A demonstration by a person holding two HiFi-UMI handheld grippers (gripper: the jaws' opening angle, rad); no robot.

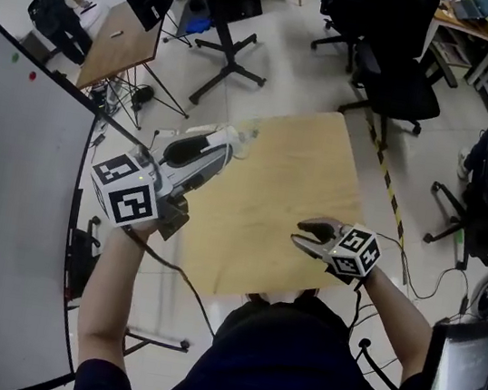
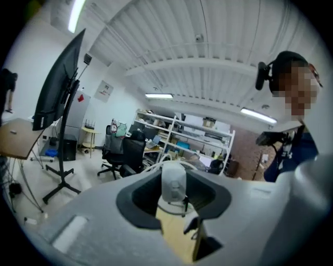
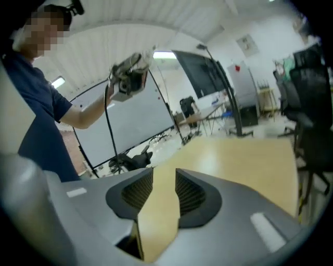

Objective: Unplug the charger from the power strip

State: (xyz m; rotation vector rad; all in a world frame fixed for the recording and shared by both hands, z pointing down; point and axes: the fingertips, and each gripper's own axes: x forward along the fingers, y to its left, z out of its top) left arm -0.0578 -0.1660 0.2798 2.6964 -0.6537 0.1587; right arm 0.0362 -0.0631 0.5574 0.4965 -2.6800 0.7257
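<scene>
Just at the far left edge of the wooden table point(image 1: 287, 215), the left gripper point(image 1: 224, 145) has a white charger point(image 2: 173, 182) between its jaws. The jaws are closed partway, with the pads against the charger's two sides, and its rounded body stands upright between them. From the head view the charger is only a pale blur at the gripper's tip, over the table's left rim. The right gripper point(image 1: 306, 236) hangs over the near right part of the table, well apart from the charger. Its ribbed pads stand parted with only bare tabletop showing between them. A black office chair point(image 1: 399, 86) stands beyond the table's far edge.
</scene>
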